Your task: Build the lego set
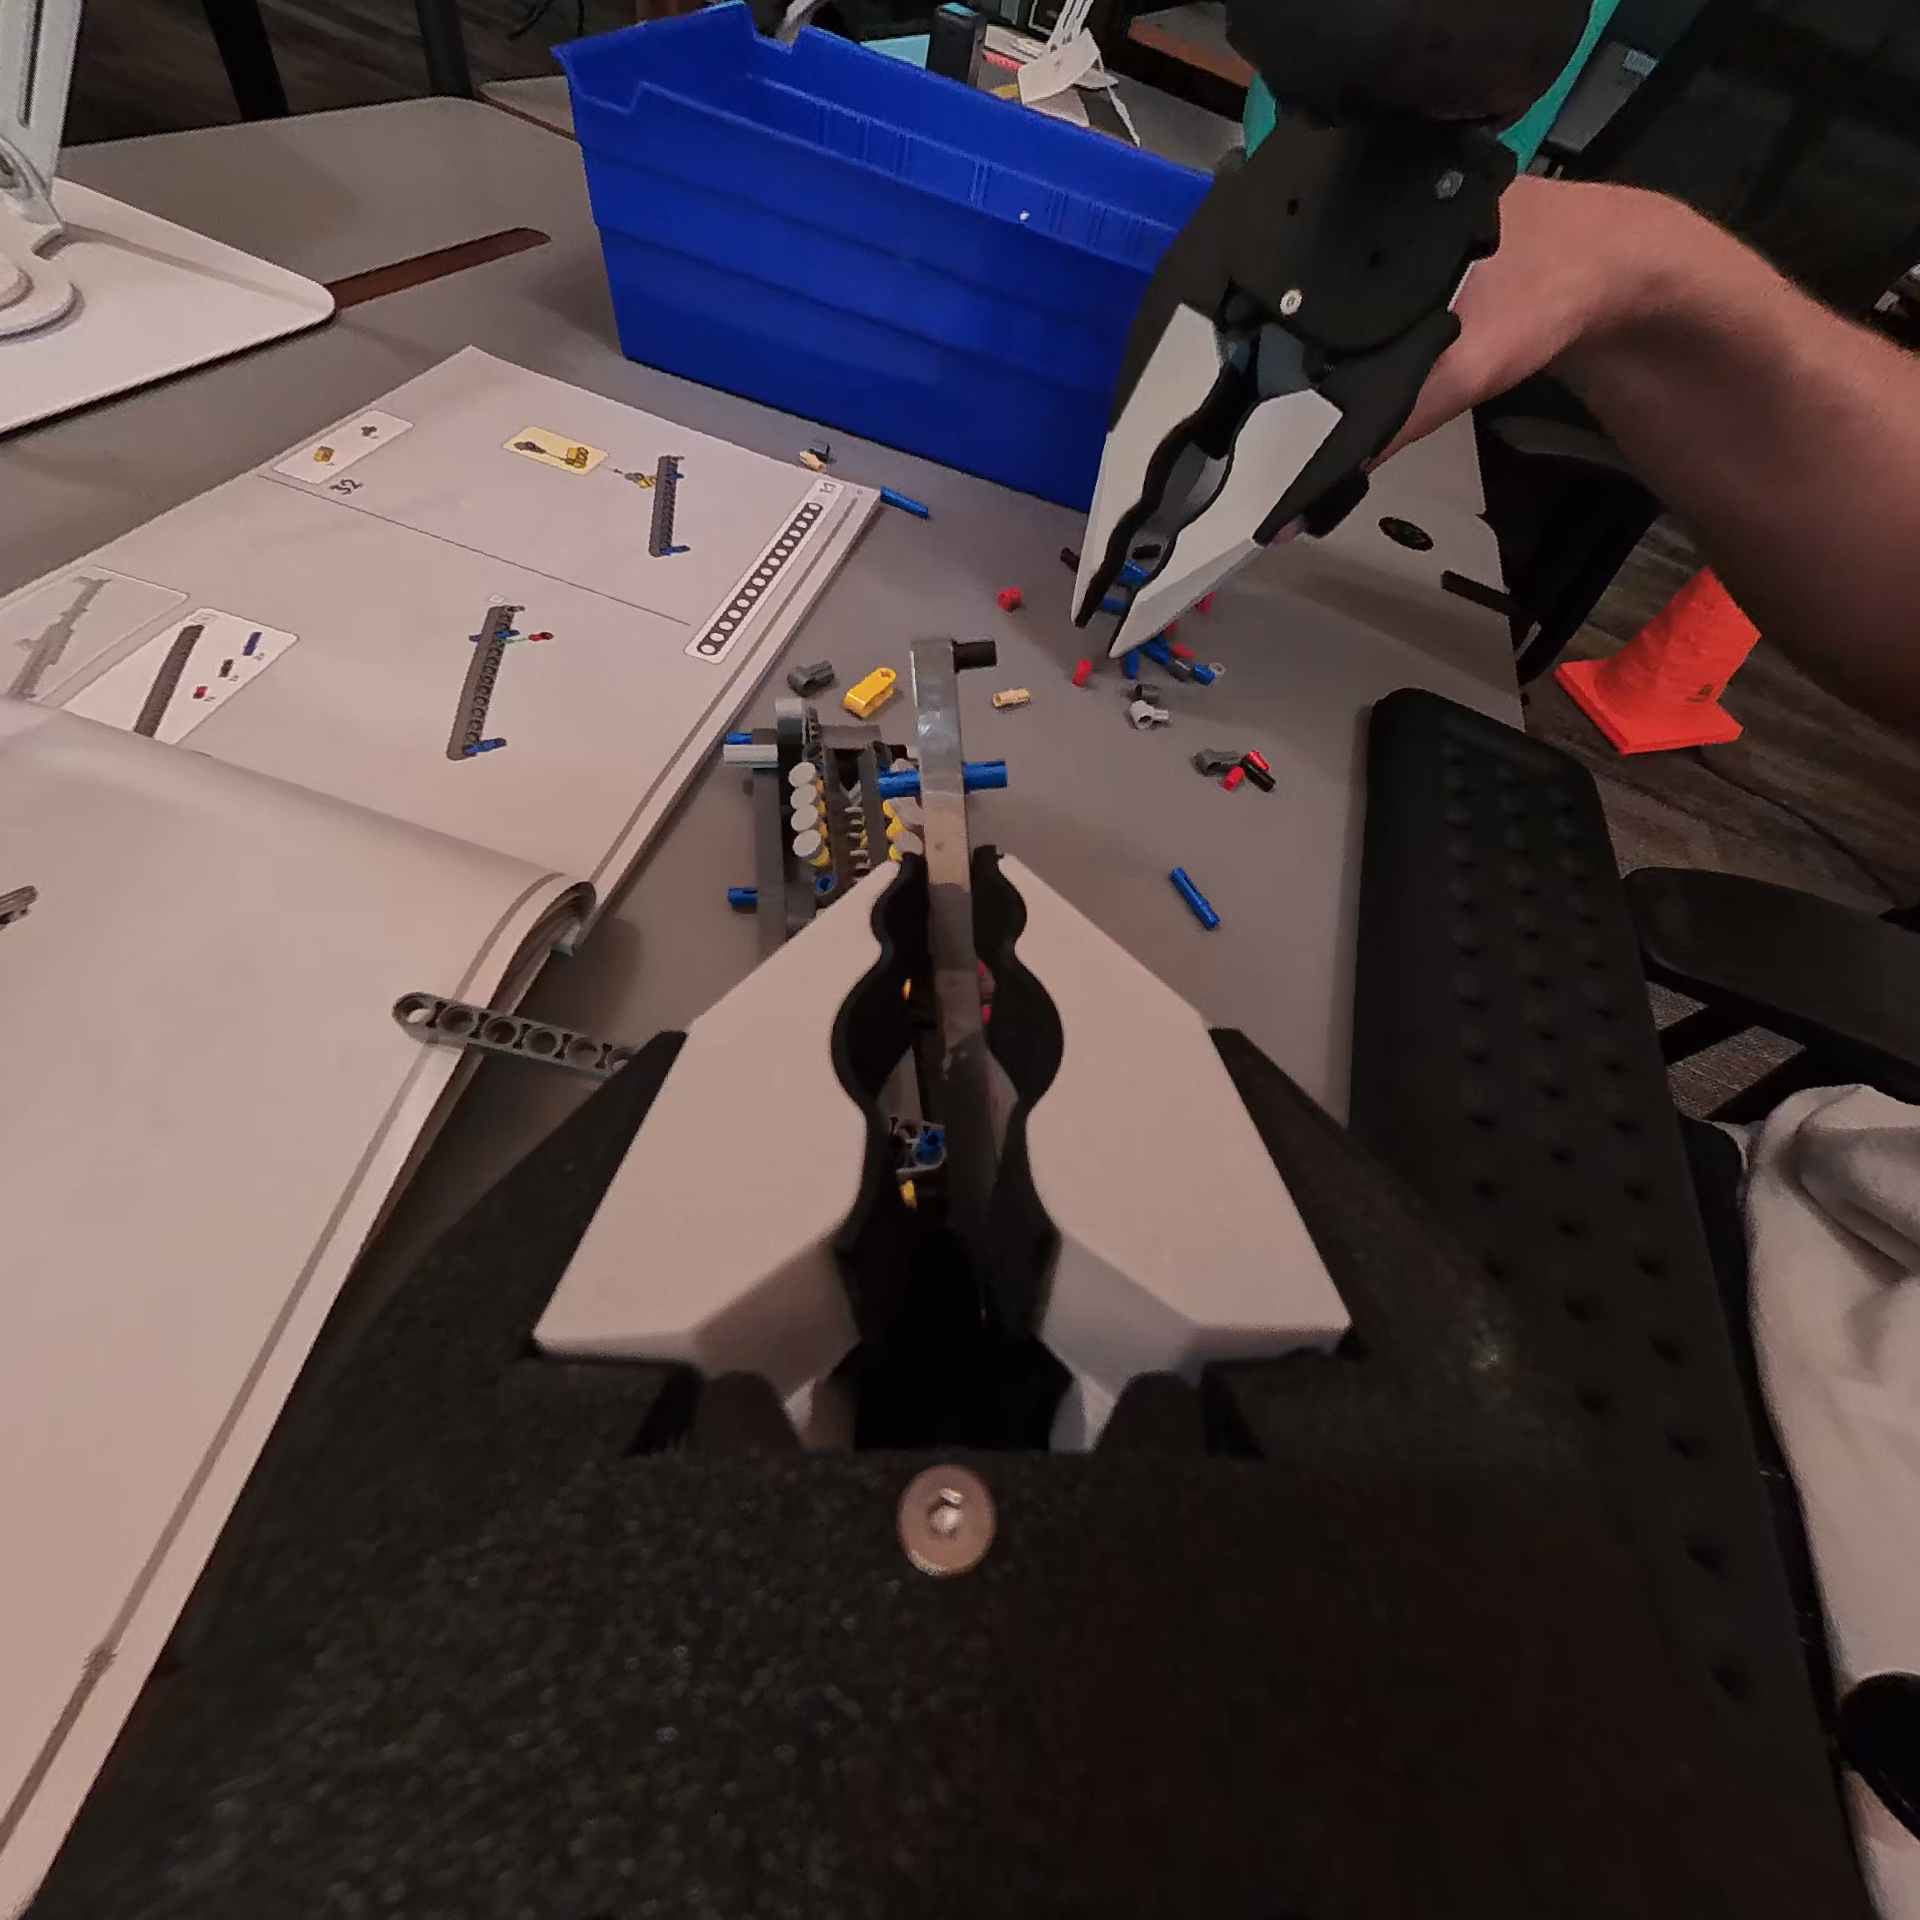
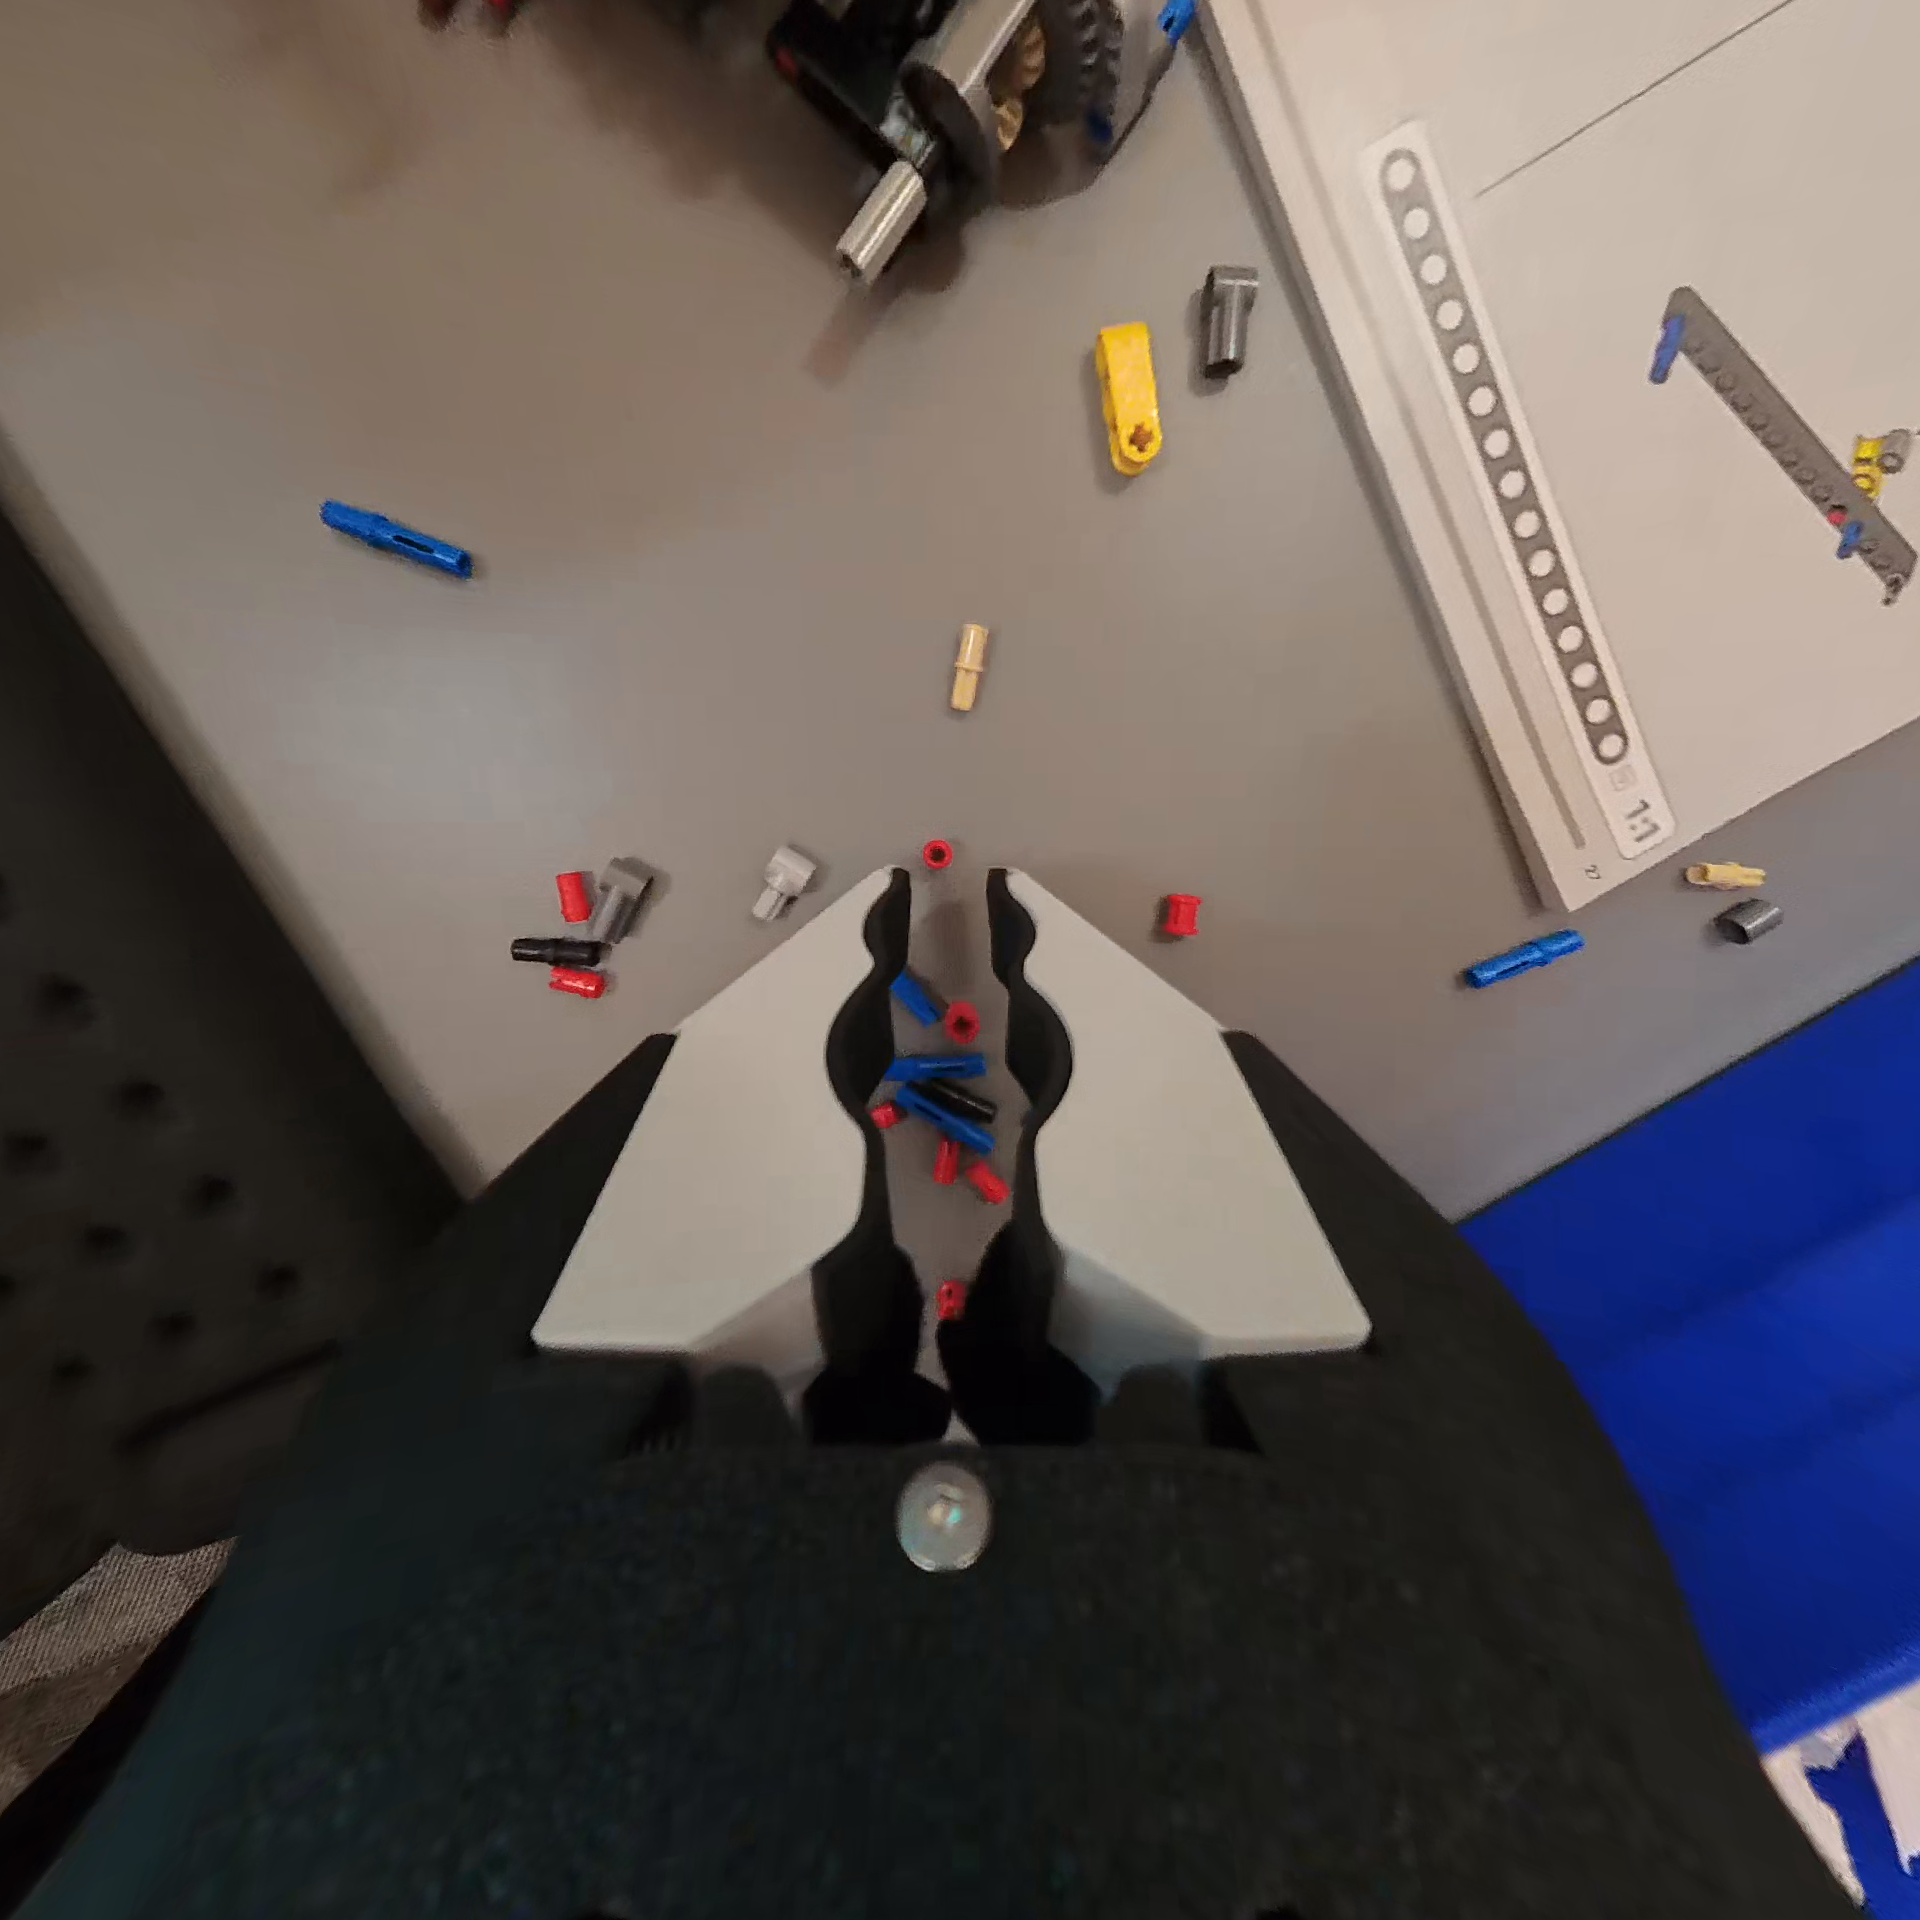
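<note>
Two grippers appear over a grey table (image 1: 1143, 831). We see the left gripper (image 1: 948, 862) pinching a long grey beam (image 1: 940, 758), its fingers pressed against the beam's two sides. A blue pin (image 1: 940, 777) crosses the beam, and a black pin (image 1: 975, 654) sits at its far end. Just left of the beam lies the partly built lego assembly (image 1: 821, 821), grey with yellow and white parts.

We take this assembly as our landmark. Left of it lies the open instruction booklet (image 1: 416, 644), and a loose grey beam (image 1: 509, 1034) rests at the booklet's near edge. Beyond the assembly stands a blue bin (image 1: 862, 260). Just past the assembly lie a yellow connector (image 1: 871, 691) and a tan pin (image 1: 1010, 698).

Right of and beyond the assembly, the right gripper (image 2: 943, 878) hovers with its fingers spread a little and nothing between them, held by a person's hand (image 1: 1558, 312). Beneath it lies a cluster of small blue, red and black pins (image 2: 940, 1101); whether the tips touch the table we cannot tell. A single blue pin (image 1: 1194, 898) lies to the right of the assembly, well apart from the cluster.
</note>
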Motion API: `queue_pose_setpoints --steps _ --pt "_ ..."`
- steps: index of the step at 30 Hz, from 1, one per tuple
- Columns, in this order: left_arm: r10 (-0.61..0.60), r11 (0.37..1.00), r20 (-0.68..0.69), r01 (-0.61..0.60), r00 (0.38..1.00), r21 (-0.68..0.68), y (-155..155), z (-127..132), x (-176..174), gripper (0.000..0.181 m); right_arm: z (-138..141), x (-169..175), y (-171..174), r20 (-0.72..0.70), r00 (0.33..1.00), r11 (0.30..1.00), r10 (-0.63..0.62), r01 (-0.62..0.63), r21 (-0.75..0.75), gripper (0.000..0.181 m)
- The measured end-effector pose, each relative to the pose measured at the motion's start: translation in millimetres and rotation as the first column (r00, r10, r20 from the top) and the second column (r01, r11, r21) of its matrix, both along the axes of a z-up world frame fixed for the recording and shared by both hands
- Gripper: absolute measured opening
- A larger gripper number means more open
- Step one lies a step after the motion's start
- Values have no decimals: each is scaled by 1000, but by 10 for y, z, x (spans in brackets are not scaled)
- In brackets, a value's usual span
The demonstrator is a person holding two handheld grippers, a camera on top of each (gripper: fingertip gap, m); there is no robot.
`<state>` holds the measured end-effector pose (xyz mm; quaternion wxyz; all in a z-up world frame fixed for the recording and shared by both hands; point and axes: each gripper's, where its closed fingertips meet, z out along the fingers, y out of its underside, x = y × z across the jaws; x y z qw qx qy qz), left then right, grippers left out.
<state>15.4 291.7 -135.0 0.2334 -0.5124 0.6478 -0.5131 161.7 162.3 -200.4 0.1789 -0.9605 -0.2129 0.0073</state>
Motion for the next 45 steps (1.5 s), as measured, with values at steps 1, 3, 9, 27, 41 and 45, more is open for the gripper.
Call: queue_pose_setpoints --steps 1,3,9,27,41,45 --pt "0 1000 0 0 1000 1 -2 -2 0 7 -11 -12 5 -1 1000 1000 5 -5 -2 14" --pt "1 1000 -1 -1 1000 5 4 -6 0 7 -9 -54 34 -12 1000 1000 19 -19 9 14" --pt "5 1000 -4 -5 1000 8 19 -15 3 7 -96 -36 28 11 999 999 31 -30 -29 12" --pt "-4 1000 -8 4 1000 13 -1 -26 -1 7 -105 -59 30 5 999 999 37 -37 -35 5" --pt "-35 989 5 35 999 -146 -39 83 -21 7 816 -1219 827 206 970 810 132 -226 541 4" --pt "-36 981 9 37 999 -189 -34 129 -32 7 954 -1458 1059 202 979 619 20 -171 767 4"
